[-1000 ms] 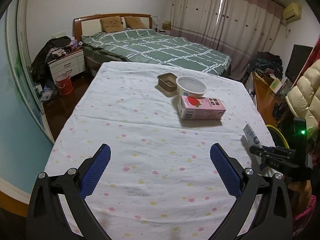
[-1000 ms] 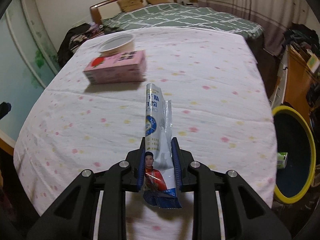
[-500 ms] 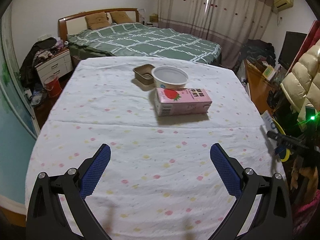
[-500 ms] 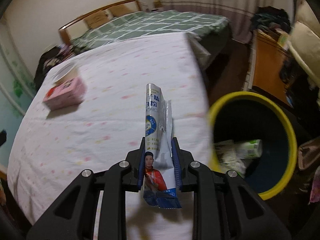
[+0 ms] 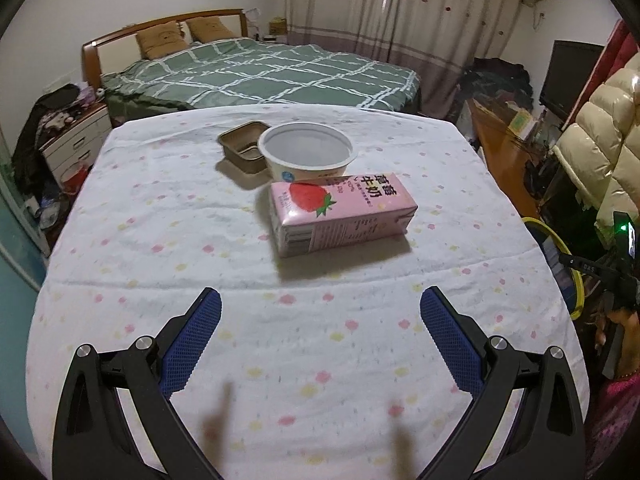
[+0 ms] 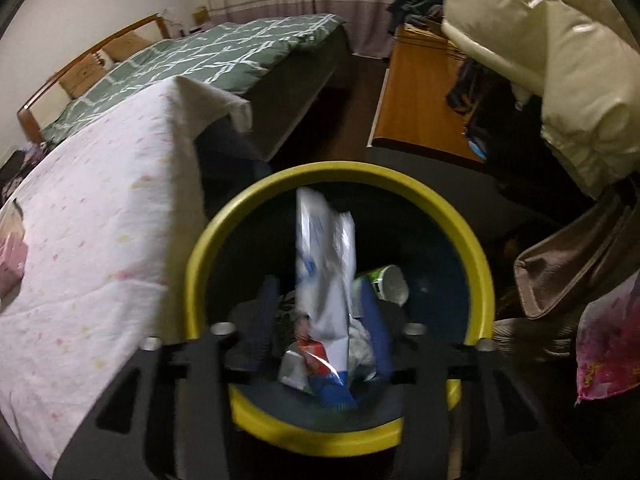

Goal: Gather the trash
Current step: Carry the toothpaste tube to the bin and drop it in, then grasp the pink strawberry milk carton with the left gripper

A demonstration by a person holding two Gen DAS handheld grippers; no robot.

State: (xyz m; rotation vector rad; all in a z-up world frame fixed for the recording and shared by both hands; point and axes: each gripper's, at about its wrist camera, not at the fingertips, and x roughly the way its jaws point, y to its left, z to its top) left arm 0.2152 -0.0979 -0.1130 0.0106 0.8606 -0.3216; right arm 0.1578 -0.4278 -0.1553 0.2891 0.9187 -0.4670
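Note:
A pink strawberry milk carton (image 5: pixel 340 216) lies on its side on the flowered tablecloth (image 5: pixel 200 240), with a white bowl (image 5: pixel 307 154) and a small brown tray (image 5: pixel 244 150) just behind it. My left gripper (image 5: pixel 320 320) is open and empty, short of the carton. My right gripper (image 6: pixel 320 304) is over the yellow-rimmed bin (image 6: pixel 478 248), its jaws parted, and a white and blue wrapper (image 6: pixel 326 276) stands loose between them, blurred. The bin holds a white cup (image 6: pixel 386 284) and other trash. The bin's rim (image 5: pixel 576 280) also shows at the right edge of the left wrist view.
The bin stands on the floor off the table's right edge (image 6: pixel 176 264). A green bed (image 5: pixel 256 72) lies behind the table. A wooden cabinet (image 6: pixel 416 92) and a cream puffer jacket (image 6: pixel 560 56) are to the right. A nightstand (image 5: pixel 76 148) stands at far left.
My right gripper swung from over the table to above the bin and its jaws have parted from the wrapper. My left gripper has moved closer to the pink carton.

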